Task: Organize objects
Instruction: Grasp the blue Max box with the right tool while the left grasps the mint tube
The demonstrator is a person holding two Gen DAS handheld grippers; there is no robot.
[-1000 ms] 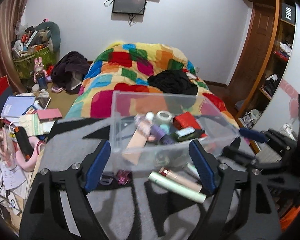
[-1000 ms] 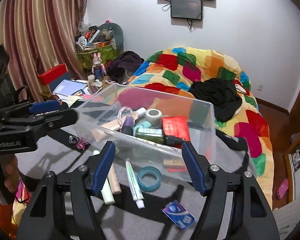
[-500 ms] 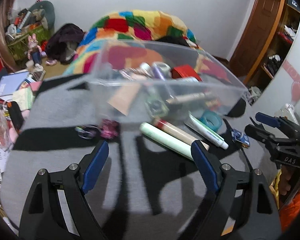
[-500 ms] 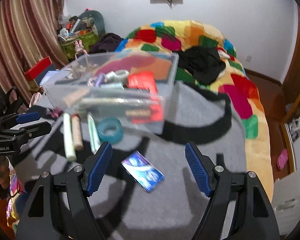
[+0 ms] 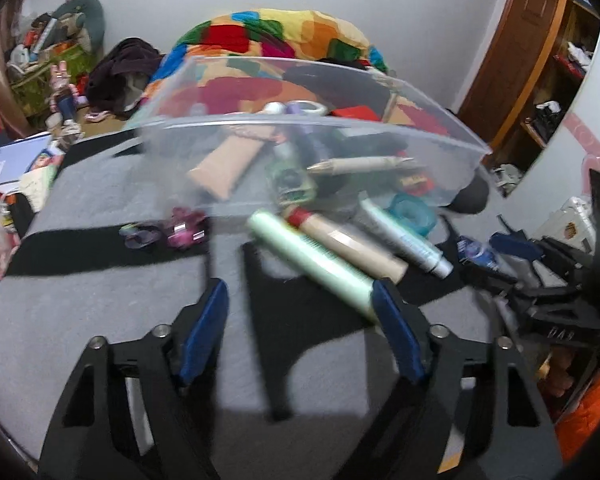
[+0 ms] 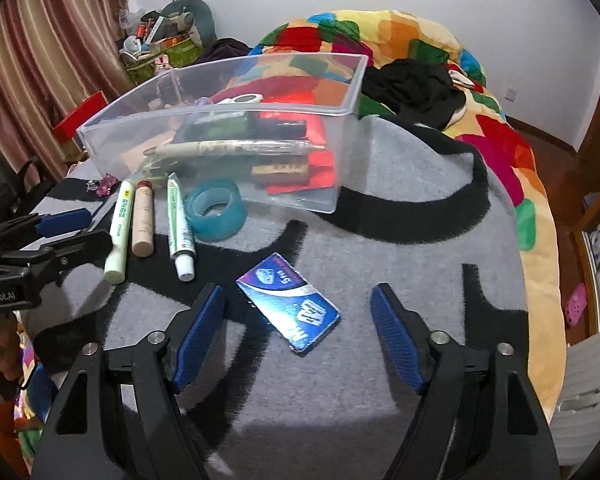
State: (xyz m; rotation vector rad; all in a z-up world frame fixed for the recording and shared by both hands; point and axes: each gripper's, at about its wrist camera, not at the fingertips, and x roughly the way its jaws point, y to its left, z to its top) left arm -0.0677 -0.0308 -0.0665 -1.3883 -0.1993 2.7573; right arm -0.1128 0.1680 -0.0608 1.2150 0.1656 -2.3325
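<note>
- Both views show more of the grey-and-black cloth (image 6: 380, 184) than a second ago: the clear bin (image 6: 340, 128) has slid up the frame, so I judge both tools have dropped toward the loose things in front of it.
- My left gripper (image 5: 300, 308) has just been narrowing its fingers. They stand at a middling gap with nothing held; the green tube (image 5: 312, 258) ends just at the right finger, at lower centre of the left view.
- My right gripper (image 6: 296, 314) has closed a little too and is likewise empty at a middling gap. The blue packet (image 6: 288, 304) lies flat on the cloth between its fingers, at lower centre of the right view, untouched as far as I can tell.
- For the task this reads as the start of two pick-ups, tube on the left and packet on the right, both bound for the bin, I judge.
- Count outside the bin, in the right view: three tubes in a row at left of centre, namely the green one, a beige one (image 6: 143, 220) and a white-capped one (image 6: 180, 228); one teal tape roll (image 6: 216, 208); one blue packet; a small pink-purple trinket (image 6: 105, 186), which may be two pieces.
- One bin, already part filled; its contents overlap too much to count.
</note>
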